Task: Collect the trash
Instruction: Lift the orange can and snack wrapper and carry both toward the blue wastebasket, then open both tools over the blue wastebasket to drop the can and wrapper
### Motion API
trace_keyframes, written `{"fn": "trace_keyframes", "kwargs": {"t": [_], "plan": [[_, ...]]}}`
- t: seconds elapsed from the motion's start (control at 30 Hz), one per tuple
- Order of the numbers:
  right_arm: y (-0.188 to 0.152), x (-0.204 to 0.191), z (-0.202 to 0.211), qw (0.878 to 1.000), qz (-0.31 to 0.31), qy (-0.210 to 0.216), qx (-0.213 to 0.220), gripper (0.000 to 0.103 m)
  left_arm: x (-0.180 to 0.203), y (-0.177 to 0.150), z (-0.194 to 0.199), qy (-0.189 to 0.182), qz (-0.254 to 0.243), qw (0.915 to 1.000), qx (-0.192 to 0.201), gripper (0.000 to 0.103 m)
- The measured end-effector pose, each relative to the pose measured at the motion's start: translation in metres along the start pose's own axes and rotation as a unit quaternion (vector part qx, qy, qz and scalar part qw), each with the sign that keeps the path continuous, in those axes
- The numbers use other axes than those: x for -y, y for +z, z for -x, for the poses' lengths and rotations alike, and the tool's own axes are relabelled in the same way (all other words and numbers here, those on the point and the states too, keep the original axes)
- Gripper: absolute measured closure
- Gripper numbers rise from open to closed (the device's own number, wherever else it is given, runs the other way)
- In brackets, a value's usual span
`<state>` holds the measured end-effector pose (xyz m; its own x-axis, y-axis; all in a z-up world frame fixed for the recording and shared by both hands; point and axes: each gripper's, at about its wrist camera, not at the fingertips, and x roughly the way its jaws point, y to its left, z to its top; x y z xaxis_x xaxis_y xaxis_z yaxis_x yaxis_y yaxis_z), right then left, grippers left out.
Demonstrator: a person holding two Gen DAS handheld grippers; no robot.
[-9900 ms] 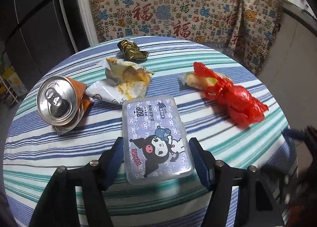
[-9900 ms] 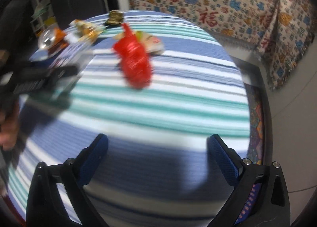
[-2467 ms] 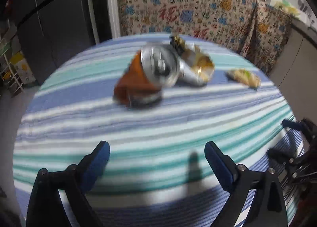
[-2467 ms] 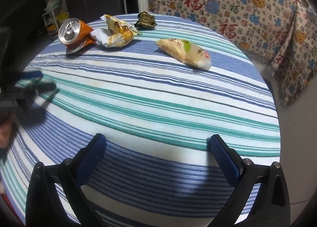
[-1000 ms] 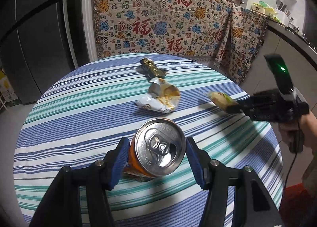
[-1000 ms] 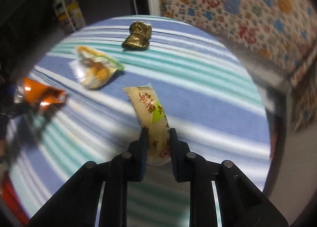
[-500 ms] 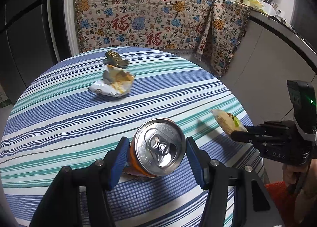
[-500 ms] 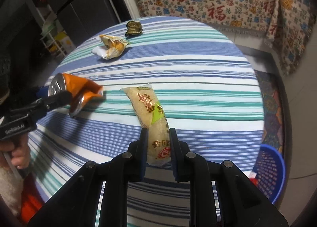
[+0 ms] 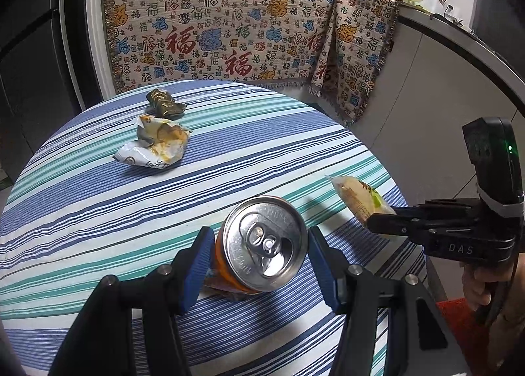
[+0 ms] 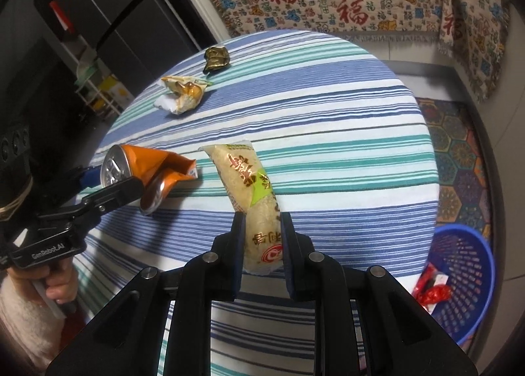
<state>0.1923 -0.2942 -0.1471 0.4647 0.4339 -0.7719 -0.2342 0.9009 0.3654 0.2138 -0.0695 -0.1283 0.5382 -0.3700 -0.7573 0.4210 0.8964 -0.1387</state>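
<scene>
My left gripper [image 9: 259,264] is shut on a crushed orange drink can [image 9: 262,244] and holds it above the striped round table [image 9: 82,212]; the can also shows in the right wrist view [image 10: 147,172]. My right gripper [image 10: 261,238] is shut on a pale yellow snack packet [image 10: 249,185], held above the table's near edge; the packet also shows in the left wrist view [image 9: 357,198]. A crumpled white-and-yellow wrapper [image 9: 154,146] and a gold foil wrapper [image 9: 164,103] lie on the far side of the table.
A blue plastic basket [image 10: 466,281] stands on the floor to the right of the table, with a red bag [image 10: 433,294] inside. A patterned cloth [image 9: 246,31] hangs behind the table. A dark fridge [image 10: 108,15] stands at the left.
Both grippers have drawn back from the table's middle with their loads. The far wrappers look farther away, and the blue basket shows larger at the lower right.
</scene>
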Motion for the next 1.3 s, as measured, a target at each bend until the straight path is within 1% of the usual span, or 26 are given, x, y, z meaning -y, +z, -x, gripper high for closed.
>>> {"fn": "trace_keyframes", "kwargs": {"t": [0.17,0.27,0.33,0.47,0.57,0.7,0.77,0.83,1.0,1.1,1.17,1.3], "plan": [[-0.002,0.005,0.004,1.0,-0.008,0.002,0.002,0.083,0.005,-0.003,-0.002,-0.003,-0.005,1.0,0.001,0.044],[-0.005,0.012,0.009,0.999,-0.025,0.026,0.004,0.083,0.011,-0.003,-0.002,-0.008,-0.005,1.0,0.002,0.044],[-0.007,0.016,0.011,0.999,-0.034,0.034,0.004,0.083,0.014,-0.002,-0.001,-0.012,-0.004,0.9999,0.005,0.044],[-0.012,0.023,0.02,0.999,-0.039,0.028,0.012,0.083,0.023,-0.002,0.0,-0.013,-0.006,0.9999,0.009,0.044],[-0.013,0.03,0.032,0.999,-0.043,0.018,0.024,0.083,0.036,0.0,-0.001,-0.015,-0.018,0.9997,0.006,0.044],[-0.017,0.055,0.055,0.997,-0.067,-0.001,0.048,0.083,0.059,0.003,0.005,-0.026,-0.03,0.9991,0.013,0.044],[-0.022,0.073,0.068,0.995,-0.08,-0.016,0.058,0.083,0.079,0.006,0.01,-0.044,-0.036,0.9982,0.02,0.044],[-0.028,0.095,0.081,0.993,-0.093,-0.04,0.064,0.083,0.1,0.01,0.012,-0.061,-0.044,0.9968,0.026,0.044],[-0.051,0.153,0.11,0.984,-0.135,-0.095,0.065,0.083,0.161,0.015,0.009,-0.117,-0.059,0.9911,0.023,0.044],[-0.067,0.182,0.121,0.979,-0.162,-0.112,0.059,0.083,0.196,0.011,-0.003,-0.142,-0.065,0.9876,0.01,0.044],[-0.078,0.2,0.126,0.975,-0.179,-0.122,0.054,0.083,0.22,0.006,-0.018,-0.156,-0.071,0.9852,-0.006,0.044],[-0.095,0.226,0.129,0.97,-0.2,-0.13,0.042,0.083,0.25,-0.004,-0.05,-0.169,-0.082,0.9815,-0.038,0.044]]}}
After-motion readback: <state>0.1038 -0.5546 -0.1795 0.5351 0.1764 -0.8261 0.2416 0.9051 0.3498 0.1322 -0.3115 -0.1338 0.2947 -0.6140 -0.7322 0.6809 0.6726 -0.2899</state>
